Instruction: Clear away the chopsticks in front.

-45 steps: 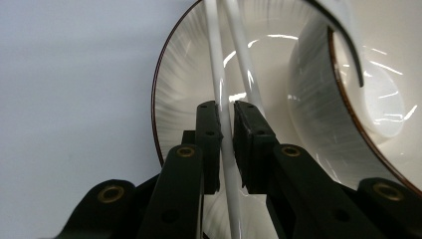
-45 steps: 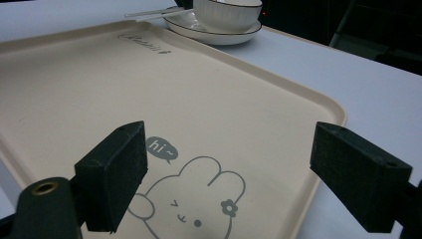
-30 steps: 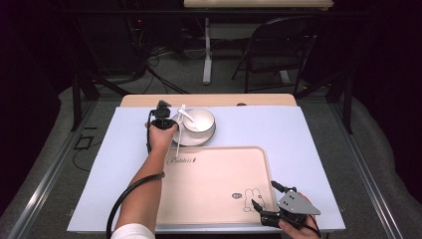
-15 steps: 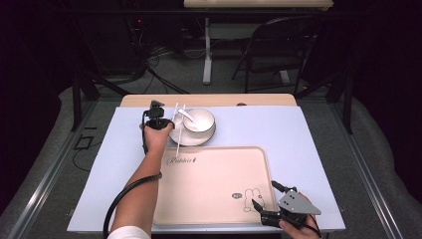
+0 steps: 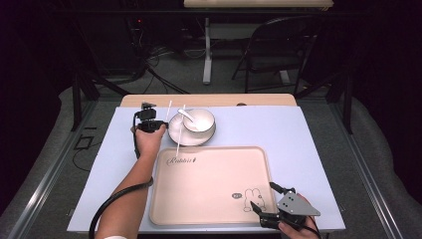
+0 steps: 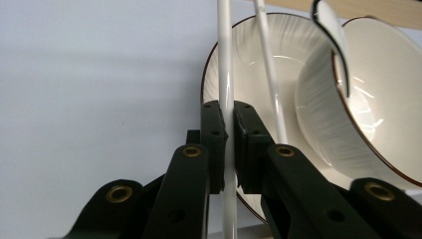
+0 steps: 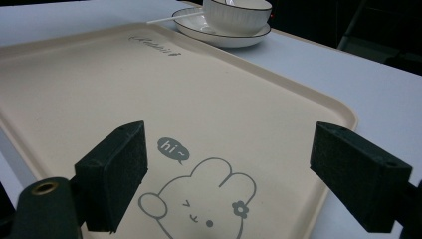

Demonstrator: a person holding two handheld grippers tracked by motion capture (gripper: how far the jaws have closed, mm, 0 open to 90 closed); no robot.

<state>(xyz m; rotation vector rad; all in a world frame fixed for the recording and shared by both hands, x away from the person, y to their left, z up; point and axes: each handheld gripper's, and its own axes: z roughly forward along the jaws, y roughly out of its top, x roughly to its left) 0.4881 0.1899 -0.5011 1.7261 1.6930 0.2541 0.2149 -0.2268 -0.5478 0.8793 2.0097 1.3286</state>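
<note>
Left gripper view shows the left tongs (image 6: 229,144) clamped on a thin white chopstick (image 6: 225,59); high view shows the right tongs (image 5: 266,206) wide above the beige plastic tray (image 5: 209,194).

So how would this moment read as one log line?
left gripper: shut on chopstick | right gripper: open over tray | bowl: on plate

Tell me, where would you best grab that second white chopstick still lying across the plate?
Probably on its near end, which juts past the plate rim over the table, coming from above with jaws either side of the thin shaft. Farther up, the bowl and spoon crowd it. The left gripper already clamps the other chopstick.
</note>
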